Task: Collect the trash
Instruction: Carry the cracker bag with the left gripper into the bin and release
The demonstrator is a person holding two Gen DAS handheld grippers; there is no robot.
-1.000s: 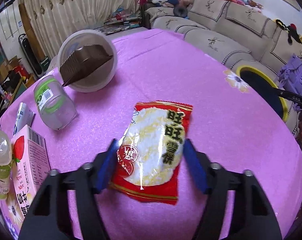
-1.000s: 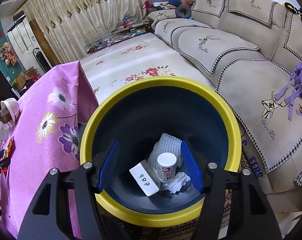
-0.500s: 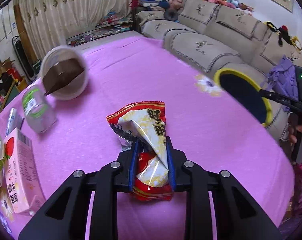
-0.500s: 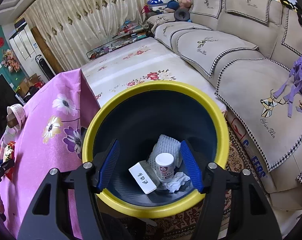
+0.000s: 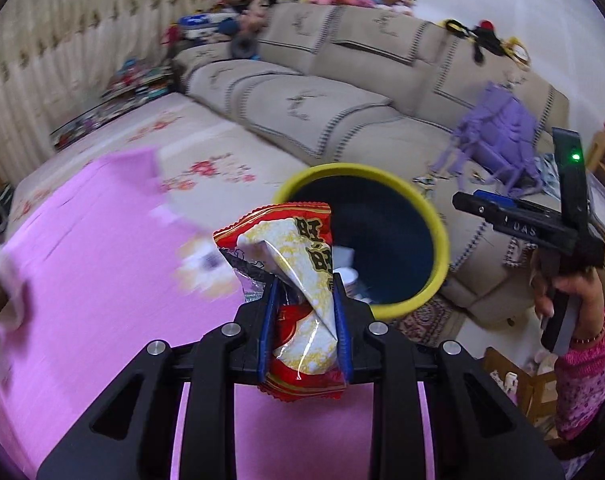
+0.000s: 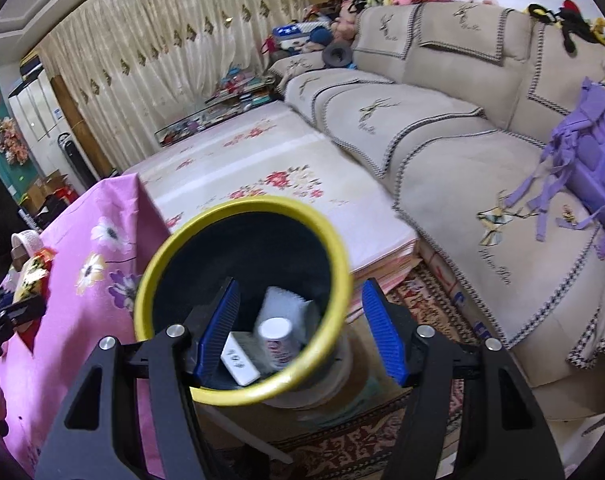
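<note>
The yellow-rimmed bin point(image 6: 238, 300) beside my pink worktop point(image 5: 102, 280) already holds a carton and a small pot. My left tongs point(image 5: 304, 328) pinch the red rice-cracker packet point(image 5: 302, 280), not yet dropped in. My right tongs point(image 6: 300, 330) stand spread, empty, above the bin.

Your red rice-cracker packet point(image 5: 302, 280) is crumpled and upright, pinched at its lower half, above the pink worktop's edge. Your yellow-rimmed, dark-blue bin point(image 6: 174, 240) stands open beside it, holding a white bottle point(image 6: 276, 338), box point(image 6: 240, 364) and foam net point(image 6: 280, 300).
</note>
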